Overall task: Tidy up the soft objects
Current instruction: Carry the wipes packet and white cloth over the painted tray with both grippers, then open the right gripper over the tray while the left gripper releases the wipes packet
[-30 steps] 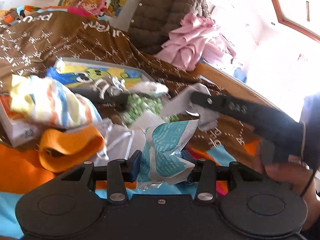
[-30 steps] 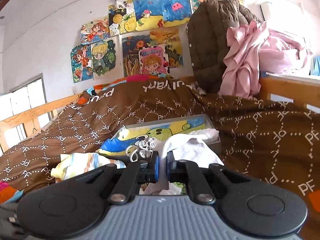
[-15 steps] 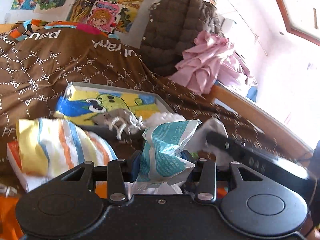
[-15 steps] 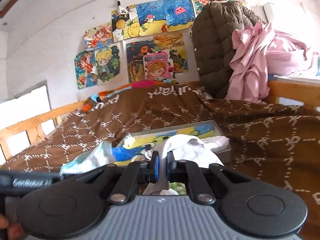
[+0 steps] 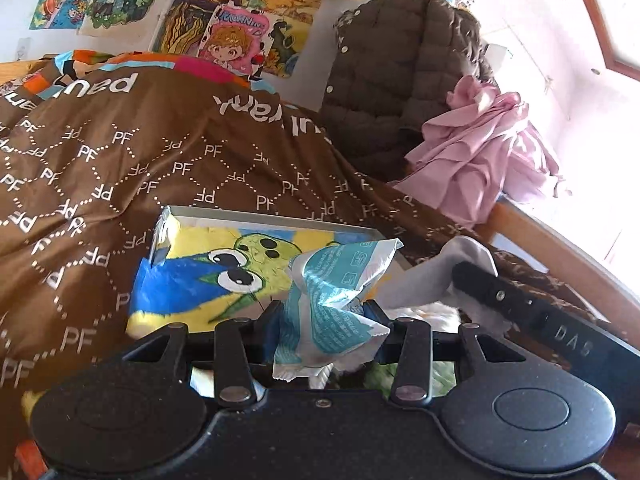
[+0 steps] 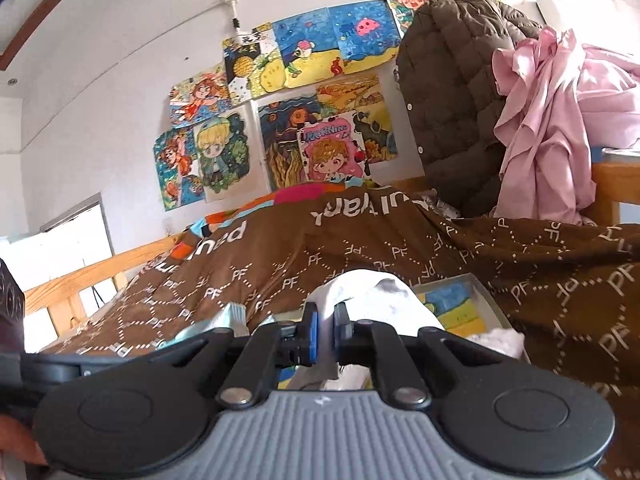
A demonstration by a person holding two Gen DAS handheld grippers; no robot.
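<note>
Left gripper [image 5: 326,314] clamped on teal-white packet [image 5: 332,300]; right gripper [image 6: 325,334] pinched white cloth [image 6: 372,294], both above cartoon-lined box [image 5: 192,276]. Brown PF-print quilt [image 5: 120,168] on wooden-railed bed, drawings [image 6: 288,120] on white wall.

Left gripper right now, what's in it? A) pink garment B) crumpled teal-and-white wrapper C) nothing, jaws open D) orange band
B: the left gripper is closed on the crumpled teal-and-white wrapper, held up in front of the box with the cartoon drawing.
</note>
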